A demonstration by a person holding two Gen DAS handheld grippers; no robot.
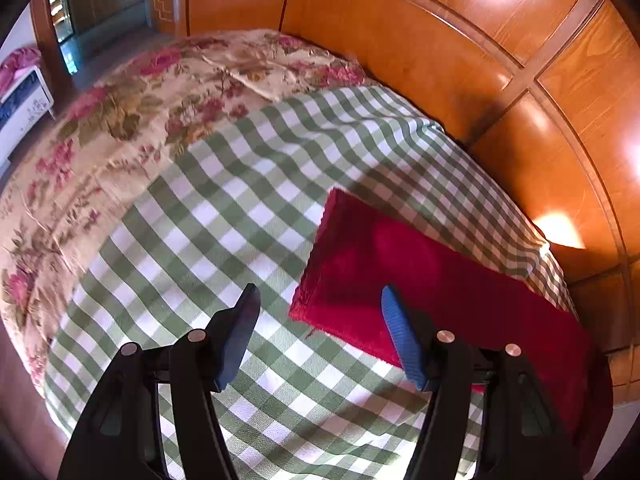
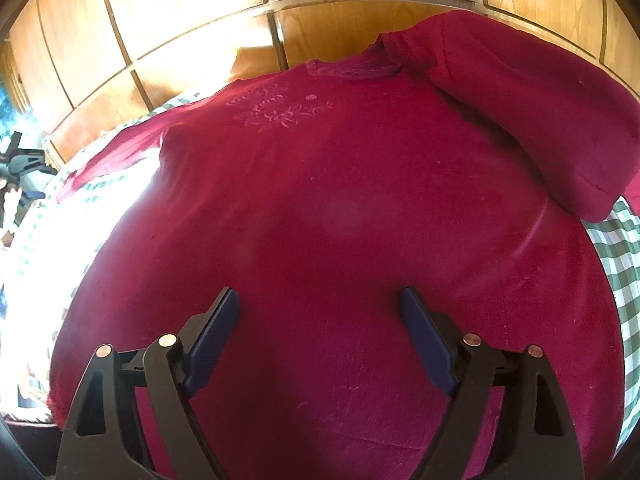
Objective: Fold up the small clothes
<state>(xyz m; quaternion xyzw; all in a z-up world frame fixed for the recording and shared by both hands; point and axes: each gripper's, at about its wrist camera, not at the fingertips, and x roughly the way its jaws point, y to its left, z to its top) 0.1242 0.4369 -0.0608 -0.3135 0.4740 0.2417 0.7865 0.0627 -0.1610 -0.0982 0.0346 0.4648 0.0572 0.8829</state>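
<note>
The left gripper (image 1: 320, 300) stands with its jaws apart and nothing between them, tilted down over the green-and-white checked cloth (image 1: 224, 216). Its right-hand blue pad (image 1: 402, 336) overlaps the near edge of a red sleeve (image 1: 420, 276) that stretches flat across the checks, its cuff end just ahead of the fingertips. Beyond the cloth on the far left lies a floral bedspread (image 1: 104, 128), and a glossy wooden headboard (image 1: 500, 80) curves behind.

The right gripper (image 2: 318, 304) is also spread wide, gripping nothing, poised over the body of the red sweater (image 2: 340, 220). The garment is deep crimson, soft and slightly fuzzy, lying face up and mostly smooth. Ahead of the fingertips sits its round neckline (image 2: 352, 69), with tone-on-tone embroidery (image 2: 280, 110) just below and left of it. To the upper right, the other sleeve (image 2: 520, 112) is folded in over the shoulder. Checked cloth shows at both sides of the sweater.
</note>
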